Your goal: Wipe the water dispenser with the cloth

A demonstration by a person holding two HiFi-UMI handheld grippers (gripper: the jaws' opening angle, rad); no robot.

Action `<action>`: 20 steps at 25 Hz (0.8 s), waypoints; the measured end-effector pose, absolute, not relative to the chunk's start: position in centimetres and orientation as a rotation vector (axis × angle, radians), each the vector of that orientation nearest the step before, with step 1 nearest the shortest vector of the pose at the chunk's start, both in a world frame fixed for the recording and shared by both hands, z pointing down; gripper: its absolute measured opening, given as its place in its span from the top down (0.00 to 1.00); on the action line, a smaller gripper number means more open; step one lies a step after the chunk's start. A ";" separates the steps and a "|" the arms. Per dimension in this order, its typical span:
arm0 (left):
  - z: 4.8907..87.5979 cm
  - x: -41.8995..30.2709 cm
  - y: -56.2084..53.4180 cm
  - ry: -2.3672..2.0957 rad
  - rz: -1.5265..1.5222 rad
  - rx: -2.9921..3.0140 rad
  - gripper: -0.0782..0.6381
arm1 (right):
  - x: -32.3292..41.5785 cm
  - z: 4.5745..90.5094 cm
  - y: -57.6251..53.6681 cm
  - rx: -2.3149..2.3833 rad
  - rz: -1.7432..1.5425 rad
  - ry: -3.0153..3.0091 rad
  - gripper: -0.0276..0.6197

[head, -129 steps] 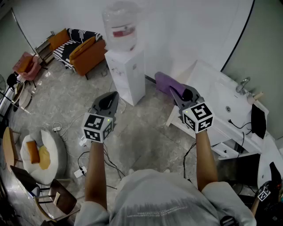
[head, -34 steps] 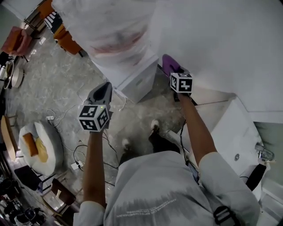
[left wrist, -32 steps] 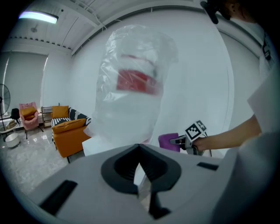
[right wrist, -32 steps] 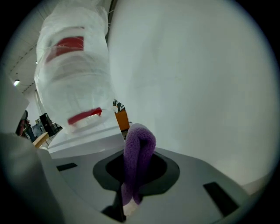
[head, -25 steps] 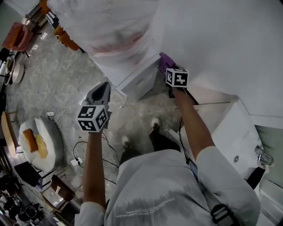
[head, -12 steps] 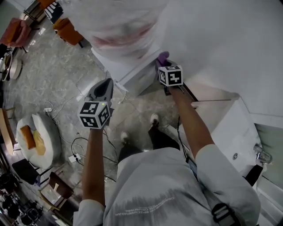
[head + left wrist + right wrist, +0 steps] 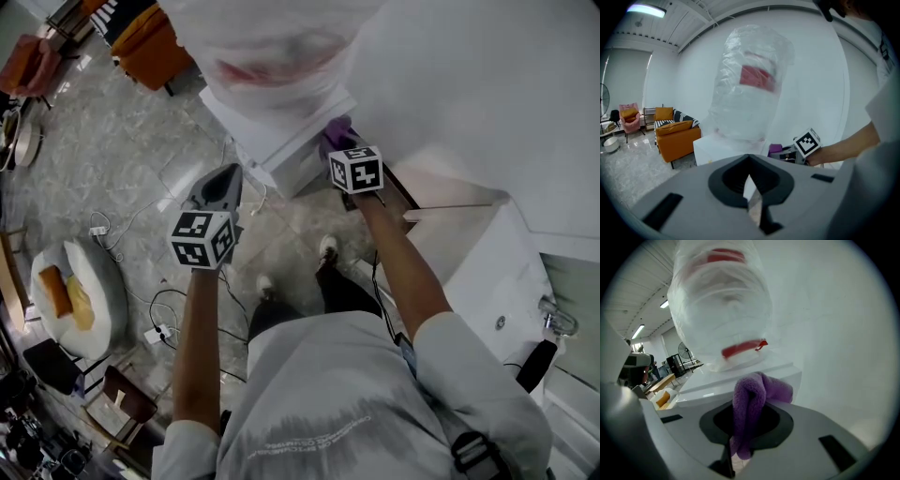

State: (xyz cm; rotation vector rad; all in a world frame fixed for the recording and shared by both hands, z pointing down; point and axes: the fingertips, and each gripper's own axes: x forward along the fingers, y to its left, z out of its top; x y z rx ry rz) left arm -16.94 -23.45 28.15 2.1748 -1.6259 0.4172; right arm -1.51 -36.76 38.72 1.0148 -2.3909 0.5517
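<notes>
Right gripper (image 7: 339,141) is clenched on the purple cloth (image 7: 751,397). The folded wad sits between the jaws, with its free end bulging out ahead of them. Left gripper (image 7: 751,199) has its jaws together with nothing in them. It's held low and to the left, well apart from the work.

The cloth is up at the near corner of the water dispenser (image 7: 277,127), right at the edge of the white top deck (image 7: 740,376) below the bottle (image 7: 719,301). I can't confirm contact from here; it's touching or just short.

My read is that the wipe is just starting. Notes for doing it well:
- Keep the clamp firm. Only the bulge past the jaws can wipe, so lead with that, not the jaw tips.
- Tilt the gripper down so the fold lies flat on the deck, then drag along the edge in one pass.
- The bottle looks wrapped in thin plastic and overhangs the deck. Stay low and skirt its base so it doesn't snag or get nudged.
- The wall is close on the right, so sweep toward the left.
- The left gripper could steady the cabinet if it rocks.
</notes>
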 end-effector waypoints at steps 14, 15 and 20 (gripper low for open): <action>28.6 -19.7 -21.7 -1.565 0.428 2.215 0.87 | -6.3 38.8 -30.9 0.970 0.563 -2.398 0.87; 28.6 -19.8 -21.6 -1.560 0.428 2.218 0.87 | -6.6 38.9 -30.5 0.967 0.568 -2.396 0.87; 28.6 -20.7 -21.1 -1.536 0.431 2.229 0.87 | -7.9 39.2 -28.9 0.972 0.592 -2.381 0.87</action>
